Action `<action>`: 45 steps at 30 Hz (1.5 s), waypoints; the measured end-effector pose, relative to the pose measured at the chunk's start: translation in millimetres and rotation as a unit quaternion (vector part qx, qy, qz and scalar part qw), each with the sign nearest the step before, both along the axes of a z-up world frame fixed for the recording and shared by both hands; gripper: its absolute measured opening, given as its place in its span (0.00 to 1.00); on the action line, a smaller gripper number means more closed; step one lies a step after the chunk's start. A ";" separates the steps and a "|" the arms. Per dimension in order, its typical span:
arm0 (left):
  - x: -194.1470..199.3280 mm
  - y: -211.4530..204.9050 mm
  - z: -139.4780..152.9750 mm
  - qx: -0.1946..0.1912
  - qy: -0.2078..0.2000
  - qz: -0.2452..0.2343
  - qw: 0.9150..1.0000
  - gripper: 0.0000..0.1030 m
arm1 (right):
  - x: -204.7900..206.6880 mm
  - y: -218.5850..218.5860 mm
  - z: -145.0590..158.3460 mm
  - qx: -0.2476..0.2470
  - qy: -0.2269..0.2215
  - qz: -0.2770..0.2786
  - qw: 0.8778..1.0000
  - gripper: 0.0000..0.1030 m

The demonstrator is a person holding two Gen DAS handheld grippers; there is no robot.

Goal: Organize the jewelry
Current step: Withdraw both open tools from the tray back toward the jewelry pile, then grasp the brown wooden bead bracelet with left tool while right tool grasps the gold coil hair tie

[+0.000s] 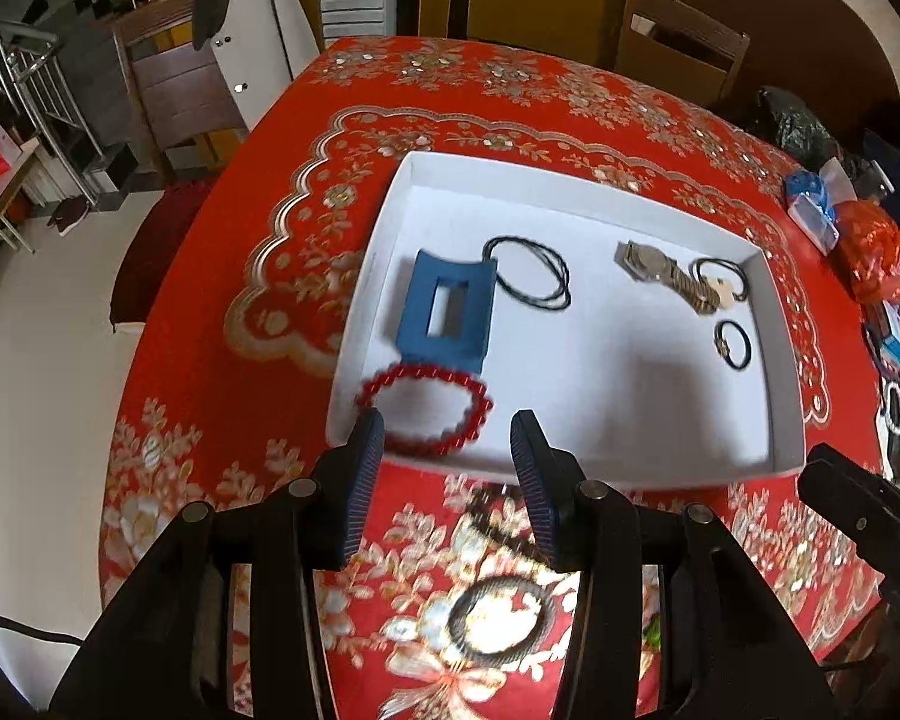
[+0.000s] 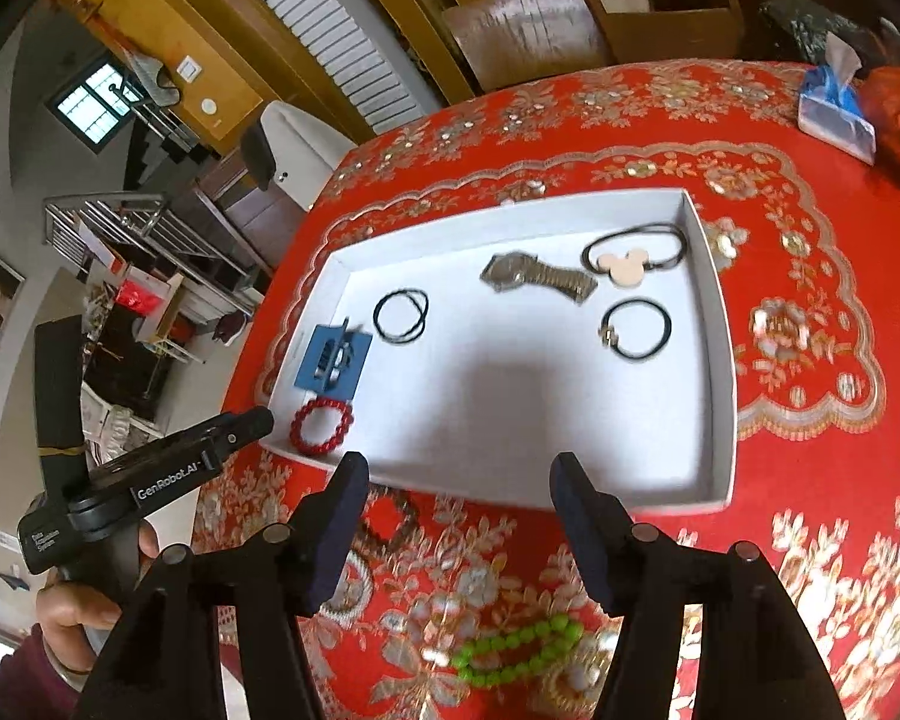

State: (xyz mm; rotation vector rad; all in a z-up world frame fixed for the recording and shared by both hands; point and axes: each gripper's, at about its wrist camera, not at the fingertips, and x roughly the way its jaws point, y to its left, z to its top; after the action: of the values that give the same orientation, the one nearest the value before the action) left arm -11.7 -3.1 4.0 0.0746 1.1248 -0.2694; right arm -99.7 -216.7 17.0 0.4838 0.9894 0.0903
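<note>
A white tray (image 1: pixel 570 192) (image 2: pixel 714 324) sits on the red tablecloth. In it lie a red bead bracelet (image 1: pixel 429 414) (image 2: pixel 321 420), a blue hair clip (image 1: pixel 447 309) (image 2: pixel 333 357), a black cord loop (image 1: pixel 531 270) (image 2: pixel 401 315), a metal watch (image 1: pixel 666 273) (image 2: pixel 537 276), a black band with a mouse-shaped charm (image 2: pixel 627 258) and a black hair tie (image 1: pixel 733 345) (image 2: pixel 637 330). My left gripper (image 1: pixel 447 441) is open and empty just short of the red bracelet. My right gripper (image 2: pixel 459 483) is open and empty at the tray's near rim. A dark bracelet (image 1: pixel 501 618) and a green bead bracelet (image 2: pixel 513 648) lie on the cloth below the grippers.
Another dark bead bracelet (image 2: pixel 393 519) lies on the cloth by the tray's near edge. A tissue pack (image 2: pixel 834 108) and bags (image 1: pixel 876 246) crowd the table's right side. Wooden chairs (image 2: pixel 660 12) stand at the far edge. The left gripper's body (image 2: pixel 150 480) shows at left.
</note>
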 end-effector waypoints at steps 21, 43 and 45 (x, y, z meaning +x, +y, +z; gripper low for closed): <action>-52.0 61.8 -12.1 -0.030 0.024 0.005 0.999 0.47 | -63.6 28.0 -13.3 -0.042 0.014 -0.017 0.999 0.59; -44.3 54.7 -37.8 -0.045 0.080 0.011 0.996 0.47 | -81.6 26.3 -59.7 -0.151 0.066 0.019 0.986 0.47; -42.7 53.2 -36.6 -0.045 0.078 0.011 0.996 0.47 | -86.8 22.3 -55.2 -0.153 0.063 0.023 0.986 0.47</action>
State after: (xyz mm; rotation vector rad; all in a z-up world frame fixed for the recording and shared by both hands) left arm -54.3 50.1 -32.6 -0.0397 1.2656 -0.3109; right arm -186.4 -194.4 -38.2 0.1866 1.1152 -0.0518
